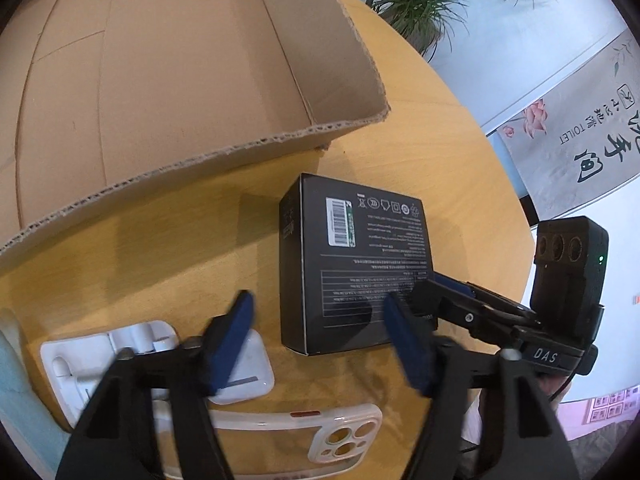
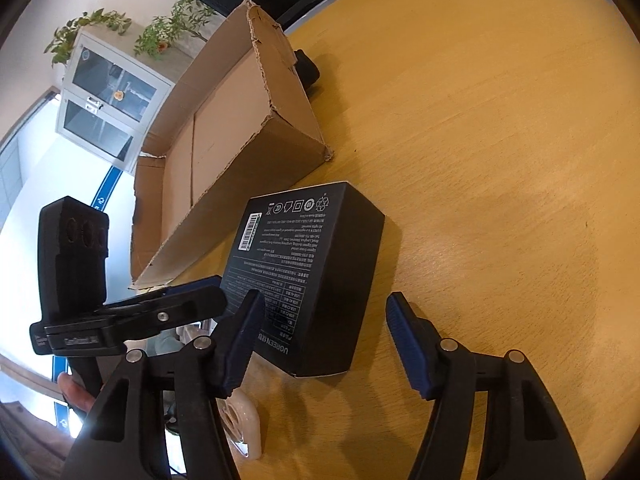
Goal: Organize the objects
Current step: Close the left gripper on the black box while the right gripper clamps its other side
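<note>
A black product box (image 1: 352, 264) lies flat on the round wooden table (image 1: 460, 152), label side up; it also shows in the right wrist view (image 2: 308, 272). An open cardboard box (image 1: 160, 92) stands behind it and shows in the right wrist view (image 2: 224, 168) too. My left gripper (image 1: 320, 344) is open and empty, just short of the black box's near left corner. My right gripper (image 2: 324, 340) is open and empty, with the black box's near end between its fingers. The right gripper (image 1: 448, 296) reaches over the black box's right edge in the left wrist view.
A white earbud case (image 1: 244, 372), a white plastic tray (image 1: 80, 364) and a clear phone case (image 1: 320, 436) lie near the left gripper. A small black object (image 2: 308, 68) sits behind the cardboard box. Plants, a cabinet and a wall sign stand beyond the table.
</note>
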Tool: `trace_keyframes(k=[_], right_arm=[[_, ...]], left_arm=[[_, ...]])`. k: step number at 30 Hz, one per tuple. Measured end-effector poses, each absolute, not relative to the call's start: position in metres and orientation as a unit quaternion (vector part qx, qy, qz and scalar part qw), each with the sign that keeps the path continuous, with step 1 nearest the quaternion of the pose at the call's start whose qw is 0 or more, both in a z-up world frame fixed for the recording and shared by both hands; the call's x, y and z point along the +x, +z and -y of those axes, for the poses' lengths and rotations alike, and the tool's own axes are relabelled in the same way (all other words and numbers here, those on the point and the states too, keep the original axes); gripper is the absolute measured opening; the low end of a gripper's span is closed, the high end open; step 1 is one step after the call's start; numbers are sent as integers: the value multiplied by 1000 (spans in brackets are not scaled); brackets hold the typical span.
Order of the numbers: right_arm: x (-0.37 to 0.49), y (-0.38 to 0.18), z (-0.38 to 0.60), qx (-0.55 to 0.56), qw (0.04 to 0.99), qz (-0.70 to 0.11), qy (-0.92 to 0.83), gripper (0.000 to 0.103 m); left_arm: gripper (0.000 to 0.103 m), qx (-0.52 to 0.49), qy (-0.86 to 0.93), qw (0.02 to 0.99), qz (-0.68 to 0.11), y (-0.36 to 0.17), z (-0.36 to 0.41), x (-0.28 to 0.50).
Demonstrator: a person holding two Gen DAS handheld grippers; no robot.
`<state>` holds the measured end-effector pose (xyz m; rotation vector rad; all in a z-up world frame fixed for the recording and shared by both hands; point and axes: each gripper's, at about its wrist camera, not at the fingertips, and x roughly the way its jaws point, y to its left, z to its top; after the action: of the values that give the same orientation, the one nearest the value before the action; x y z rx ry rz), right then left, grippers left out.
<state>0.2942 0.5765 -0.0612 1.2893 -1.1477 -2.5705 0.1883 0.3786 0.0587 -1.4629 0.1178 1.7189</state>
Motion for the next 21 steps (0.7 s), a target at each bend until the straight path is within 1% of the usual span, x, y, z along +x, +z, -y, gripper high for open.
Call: trace_keyframes(k=[2, 4, 6, 10, 12, 15, 21], right_arm=[[294, -62, -576, 416, 30, 373, -829, 56], [295, -63, -577, 415, 35, 374, -829, 55], [292, -63, -576, 414, 40, 375, -828, 52], [292, -63, -576, 411, 45, 380, -827, 48], [293, -63, -576, 411, 46, 381, -827, 48], [292, -64, -574, 413, 50, 381, -826, 48], [296, -64, -575, 415, 44, 376, -827, 48]], left_arm=[[50, -587, 686, 427, -49, 58, -381, 190], [45, -586, 686, 428, -50, 59, -383, 192], [42, -587, 685, 428, -48, 61, -387, 193], [42, -589, 686, 424, -48, 61, -388, 193], [43, -590, 686, 422, -47, 61, -387, 193], [48, -591, 688, 418, -50, 61, -386, 192], [47, -590, 685, 425, -52, 59, -389, 196]])
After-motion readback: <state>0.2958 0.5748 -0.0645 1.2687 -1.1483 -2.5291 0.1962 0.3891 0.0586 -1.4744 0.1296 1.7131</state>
